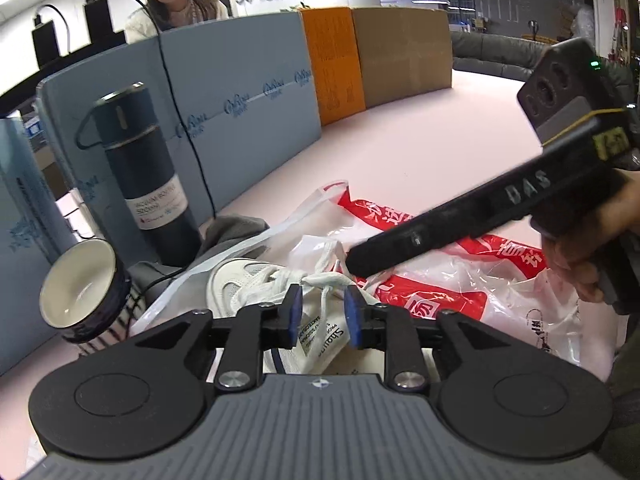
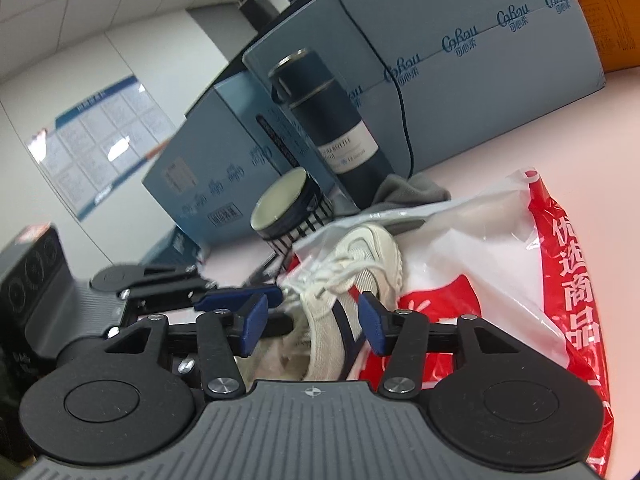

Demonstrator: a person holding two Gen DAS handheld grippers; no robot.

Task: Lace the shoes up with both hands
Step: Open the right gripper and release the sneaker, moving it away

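A white sneaker point(image 1: 236, 280) point(image 2: 372, 248) lies on a red-and-white plastic bag point(image 1: 440, 284) point(image 2: 560, 264), toe pointing away. Its white laces point(image 1: 320, 278) point(image 2: 332, 276) are bunched in a loose knot over the tongue. My left gripper point(image 1: 323, 314) is open, its blue pads either side of the tongue just behind the knot, and neither presses on anything. My right gripper point(image 2: 314, 322) is open too, straddling the shoe's heel end with a gap at its left pad. In the left wrist view the right gripper's point(image 1: 352, 262) tip reaches the laces from the right. The left gripper's fingers point(image 2: 240, 296) show beside the shoe.
A dark blue flask point(image 1: 148, 168) point(image 2: 332, 120) and a tilted striped cup point(image 1: 80, 284) point(image 2: 284, 208) stand left of the shoe, with grey cloth point(image 1: 236, 232) behind. Blue boxes point(image 1: 240, 80), an orange box point(image 1: 336, 60) and cardboard point(image 1: 404, 52) wall the pink table point(image 1: 420, 140). A person sits behind them.
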